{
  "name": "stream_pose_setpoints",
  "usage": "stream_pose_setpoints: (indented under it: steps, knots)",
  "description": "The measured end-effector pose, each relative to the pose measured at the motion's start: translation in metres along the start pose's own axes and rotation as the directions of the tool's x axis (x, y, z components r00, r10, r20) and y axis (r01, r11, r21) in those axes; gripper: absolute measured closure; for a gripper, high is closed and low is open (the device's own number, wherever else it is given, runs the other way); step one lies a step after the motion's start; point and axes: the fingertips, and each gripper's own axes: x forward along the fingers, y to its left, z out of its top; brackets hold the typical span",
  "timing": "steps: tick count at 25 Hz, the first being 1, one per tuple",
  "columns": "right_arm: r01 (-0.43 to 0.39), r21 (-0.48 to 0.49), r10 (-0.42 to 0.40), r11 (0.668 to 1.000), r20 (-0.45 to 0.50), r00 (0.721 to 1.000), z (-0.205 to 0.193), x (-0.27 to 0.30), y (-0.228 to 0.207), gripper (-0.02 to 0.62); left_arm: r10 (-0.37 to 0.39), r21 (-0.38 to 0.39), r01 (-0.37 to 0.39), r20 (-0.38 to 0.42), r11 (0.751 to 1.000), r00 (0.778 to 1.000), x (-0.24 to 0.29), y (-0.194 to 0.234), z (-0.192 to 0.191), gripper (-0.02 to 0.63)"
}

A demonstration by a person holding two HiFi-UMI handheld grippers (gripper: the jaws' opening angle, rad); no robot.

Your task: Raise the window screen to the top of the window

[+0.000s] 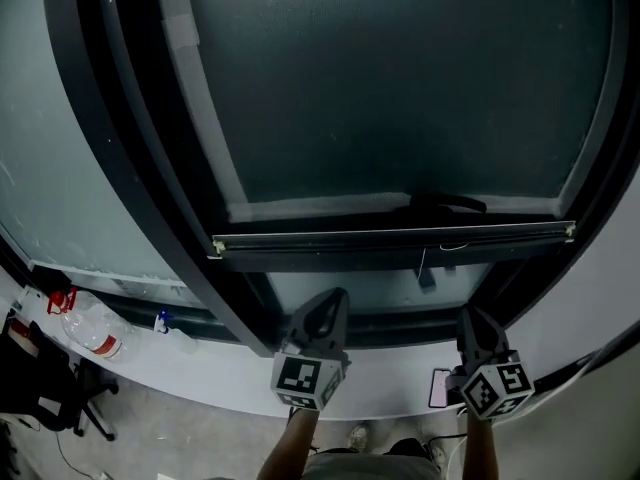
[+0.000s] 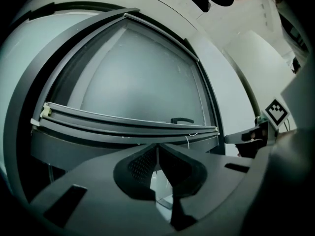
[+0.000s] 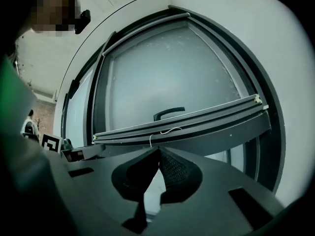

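The window screen's grey bottom bar (image 1: 395, 238) runs across the dark window frame, low in the opening, with the mesh above it. A black handle (image 1: 445, 204) sits just above the bar, and a thin white cord (image 1: 425, 263) hangs below it. My left gripper (image 1: 335, 300) is shut and empty, pointing at the window below the bar's left half. My right gripper (image 1: 470, 318) is also shut and empty, below the bar's right part. The bar (image 2: 128, 122) lies above the shut left gripper (image 2: 157, 146). The bar (image 3: 182, 124) and cord (image 3: 165, 132) lie just beyond the shut right gripper (image 3: 158, 150).
A white sill (image 1: 200, 363) runs under the window. On it stand a clear plastic bottle (image 1: 95, 333), a small blue item (image 1: 162, 320) and a pink phone (image 1: 438, 388). A black office chair (image 1: 70, 398) stands at lower left.
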Motion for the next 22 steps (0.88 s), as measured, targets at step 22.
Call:
stream_pose_setpoints:
  steps: [22]
  knots:
    - [-0.538,-0.838,-0.167,0.087,-0.545,0.822,0.035,0.079,-0.095,0.523,0.087,0.833,0.417,-0.476,0.363,0.875,0.070,0.007,0.024,0.483]
